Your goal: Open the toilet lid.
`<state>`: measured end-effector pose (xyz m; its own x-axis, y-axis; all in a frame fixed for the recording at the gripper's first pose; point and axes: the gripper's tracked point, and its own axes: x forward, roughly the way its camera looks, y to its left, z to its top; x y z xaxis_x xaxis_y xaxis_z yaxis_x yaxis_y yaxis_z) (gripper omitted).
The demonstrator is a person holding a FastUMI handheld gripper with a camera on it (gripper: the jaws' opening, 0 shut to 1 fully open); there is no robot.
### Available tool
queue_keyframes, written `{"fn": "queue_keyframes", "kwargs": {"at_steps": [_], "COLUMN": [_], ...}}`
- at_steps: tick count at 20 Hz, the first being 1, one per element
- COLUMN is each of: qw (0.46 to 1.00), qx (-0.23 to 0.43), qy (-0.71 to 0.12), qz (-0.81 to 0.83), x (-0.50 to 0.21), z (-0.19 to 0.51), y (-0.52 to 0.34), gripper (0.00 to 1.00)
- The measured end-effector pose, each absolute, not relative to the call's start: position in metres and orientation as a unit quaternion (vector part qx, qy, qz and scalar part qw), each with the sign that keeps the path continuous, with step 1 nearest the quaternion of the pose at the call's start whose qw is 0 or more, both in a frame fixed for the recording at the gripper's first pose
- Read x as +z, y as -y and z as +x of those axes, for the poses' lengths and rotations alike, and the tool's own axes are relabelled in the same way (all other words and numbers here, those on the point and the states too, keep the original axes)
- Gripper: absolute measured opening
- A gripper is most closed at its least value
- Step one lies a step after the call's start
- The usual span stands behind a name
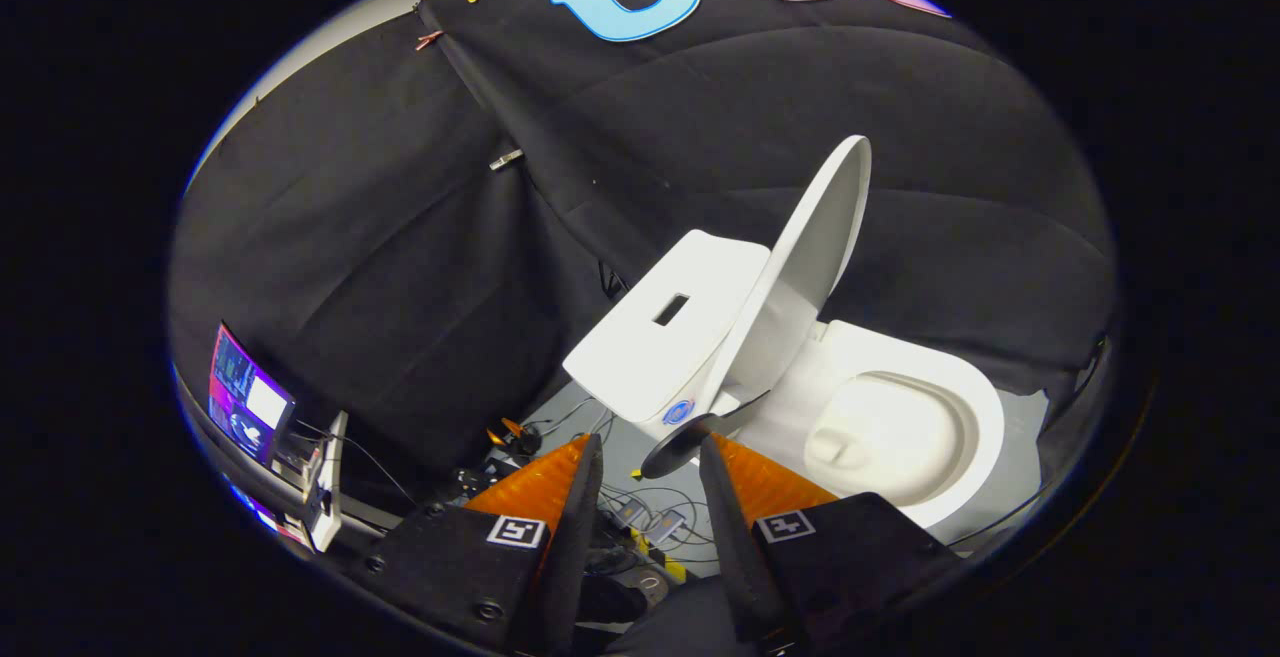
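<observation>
A white toilet (960, 457) stands beyond my fingers against the black cloth wall. Its lid (815, 247) is raised upright, leaning back toward the flat white tank top (670, 327). The seat ring and the bowl (880, 432) lie uncovered. My gripper (650, 449) is open, with a gap between the fingertips and nothing held. It hovers well short of the toilet, its tips lined up with the tank's near corner. A dark flat handle (700, 432) juts out by the tank's base, just ahead of one fingertip.
A lit screen (245, 397) and a white stand (330, 482) sit off to one side on a ledge. Cables and small devices (640, 517) clutter the grey floor just below the fingers. Black cloth (400, 267) closes the space behind the toilet.
</observation>
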<state>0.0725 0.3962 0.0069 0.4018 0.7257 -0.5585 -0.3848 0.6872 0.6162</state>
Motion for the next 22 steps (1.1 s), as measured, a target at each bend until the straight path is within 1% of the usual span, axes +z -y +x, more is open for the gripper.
{"fn": "queue_keyframes", "kwargs": {"at_steps": [4, 9, 11, 12, 14, 22], "qw": [0.801, 0.798, 0.788, 0.774, 0.761, 0.73], "qx": [0.358, 0.383, 0.4, 0.416, 0.422, 0.422], "qy": [-0.427, -0.403, -0.398, -0.396, -0.398, -0.405], "qz": [0.22, 0.231, 0.248, 0.267, 0.291, 0.354], "x": [0.016, 0.024, 0.029, 0.036, 0.037, 0.031], "z": [0.08, 0.089, 0.089, 0.087, 0.093, 0.11], "y": [-0.429, -0.477, -0.497, -0.511, -0.527, -0.559], "gripper": [0.62, 0.62, 0.62, 0.65, 0.97, 0.98]}}
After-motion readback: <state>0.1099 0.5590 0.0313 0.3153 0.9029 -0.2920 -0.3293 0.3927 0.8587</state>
